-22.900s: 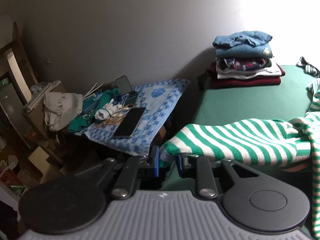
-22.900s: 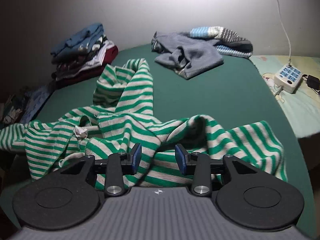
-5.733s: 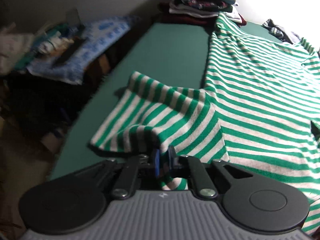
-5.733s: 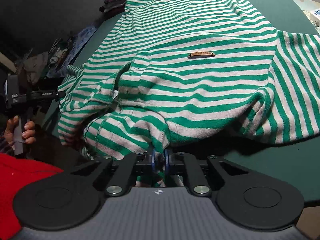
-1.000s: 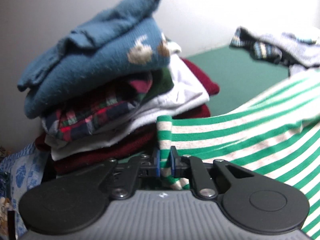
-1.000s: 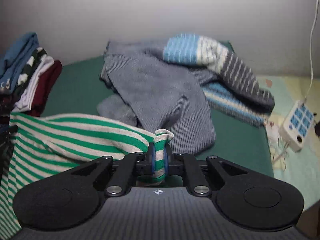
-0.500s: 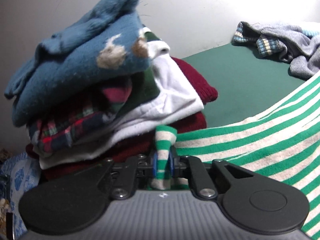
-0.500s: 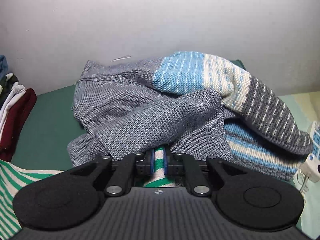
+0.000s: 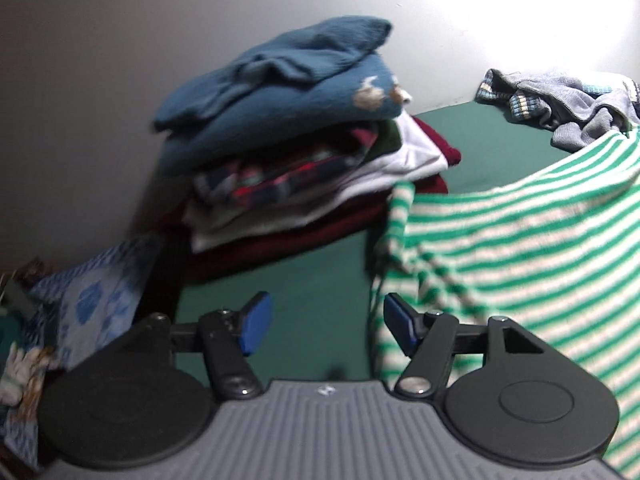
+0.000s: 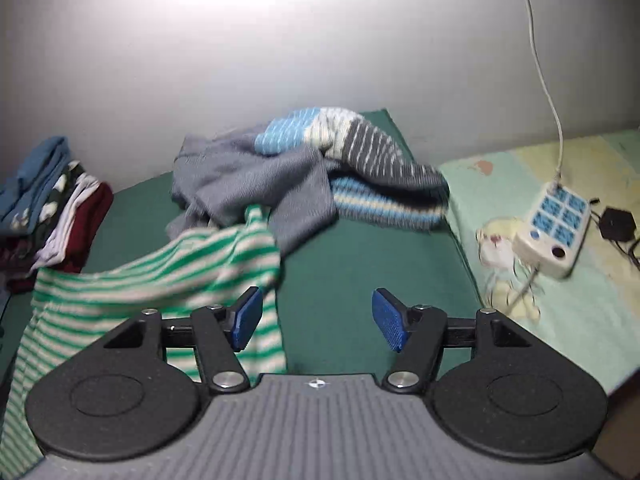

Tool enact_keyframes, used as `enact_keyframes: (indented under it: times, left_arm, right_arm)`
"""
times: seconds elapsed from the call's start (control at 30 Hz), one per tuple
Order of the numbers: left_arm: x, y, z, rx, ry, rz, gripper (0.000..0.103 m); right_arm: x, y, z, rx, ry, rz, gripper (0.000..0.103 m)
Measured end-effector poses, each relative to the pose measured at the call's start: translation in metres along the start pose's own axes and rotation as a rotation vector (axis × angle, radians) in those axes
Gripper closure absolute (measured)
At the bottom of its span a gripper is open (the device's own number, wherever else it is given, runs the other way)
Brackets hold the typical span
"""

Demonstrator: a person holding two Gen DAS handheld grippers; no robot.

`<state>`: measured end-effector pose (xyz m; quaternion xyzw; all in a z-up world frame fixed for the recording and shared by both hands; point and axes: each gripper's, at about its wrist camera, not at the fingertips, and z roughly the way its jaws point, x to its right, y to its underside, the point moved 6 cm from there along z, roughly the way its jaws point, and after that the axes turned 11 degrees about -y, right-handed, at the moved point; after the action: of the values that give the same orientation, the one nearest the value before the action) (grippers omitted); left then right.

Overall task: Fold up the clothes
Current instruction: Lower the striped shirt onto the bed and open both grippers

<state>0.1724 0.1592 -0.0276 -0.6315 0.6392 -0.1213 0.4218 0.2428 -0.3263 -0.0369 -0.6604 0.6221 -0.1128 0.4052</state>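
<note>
The green-and-white striped sweater (image 9: 516, 248) lies folded over on the green table (image 9: 304, 288), its far edge near the stack of folded clothes. It also shows in the right wrist view (image 10: 152, 280). My left gripper (image 9: 325, 326) is open and empty, just left of the sweater's edge. My right gripper (image 10: 316, 318) is open and empty, just right of the sweater, above bare green table (image 10: 360, 264).
A stack of folded clothes (image 9: 296, 160) with a blue sweater on top stands at the back left. A heap of grey and blue knitwear (image 10: 304, 176) lies at the back. A power strip (image 10: 554, 232) with cable lies on the bed at right. A blue patterned cloth (image 9: 96, 300) covers a side table at left.
Both grippers have opened and let go of the striped sweater's edge. Both have pulled back from the clothes stack and the grey heap.
</note>
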Motion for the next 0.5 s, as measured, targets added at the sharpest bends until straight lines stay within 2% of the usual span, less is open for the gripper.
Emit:
enact_keyframes:
  times: [0.13,0.2,0.3,0.37,0.5]
  left_arm:
    - [0.001,0.052,-0.059,-0.020,0.053,0.040,0.037]
    - [0.017,0.077,-0.082,-0.038,0.121,0.079,0.034]
    - [0.042,0.111,-0.111,-0.071,0.231,0.129,0.031]
    - [0.060,0.130,-0.127,-0.083,0.289,0.172,0.028]
    - [0.072,0.148,-0.154,-0.068,0.312,0.246,0.027]
  right_arm:
    - [-0.032,0.077,-0.066,-0.047,0.055,-0.152,0.043]
    - [-0.049,0.114,-0.090,-0.048,0.086,-0.224,0.043]
    - [-0.070,0.160,-0.108,-0.136,0.078,-0.260,0.043]
    - [-0.084,0.181,-0.118,-0.159,0.059,-0.279,0.044]
    - [-0.112,0.204,-0.123,-0.268,-0.094,-0.390,0.053]
